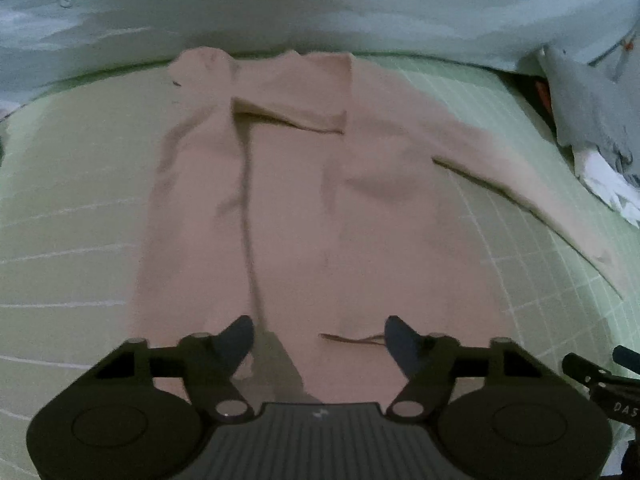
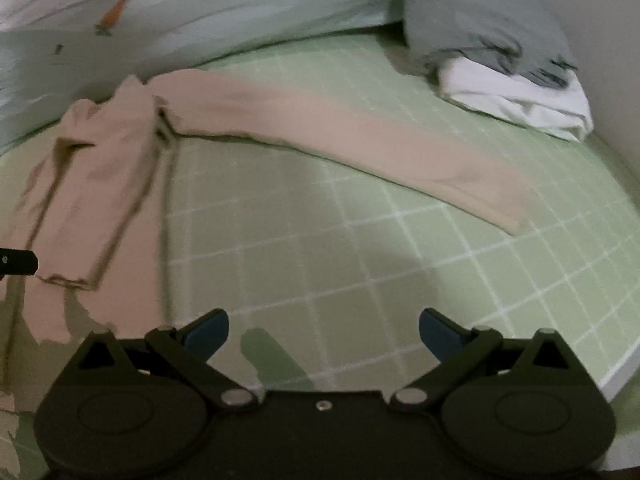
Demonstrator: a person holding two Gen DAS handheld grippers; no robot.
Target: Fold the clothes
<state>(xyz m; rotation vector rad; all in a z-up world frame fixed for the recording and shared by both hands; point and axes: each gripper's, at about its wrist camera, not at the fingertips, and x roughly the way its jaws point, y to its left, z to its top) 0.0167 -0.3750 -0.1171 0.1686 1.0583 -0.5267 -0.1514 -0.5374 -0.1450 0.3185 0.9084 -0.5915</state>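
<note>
Limp, light beige long-sleeved knit top [image 1: 304, 208] ahead of the left gripper [image 1: 320, 340] and beside the right gripper [image 2: 324, 332], both released and empty; best pinched at the hem edge.

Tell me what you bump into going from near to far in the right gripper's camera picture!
right gripper → bare green checked sheet → pink garment's stretched-out sleeve → pile of grey and white clothes

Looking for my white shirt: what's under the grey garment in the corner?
A folded white cloth lies under the grey garment, on the green checked sheet. Whether it is a shirt cannot be told; most is covered.
</note>
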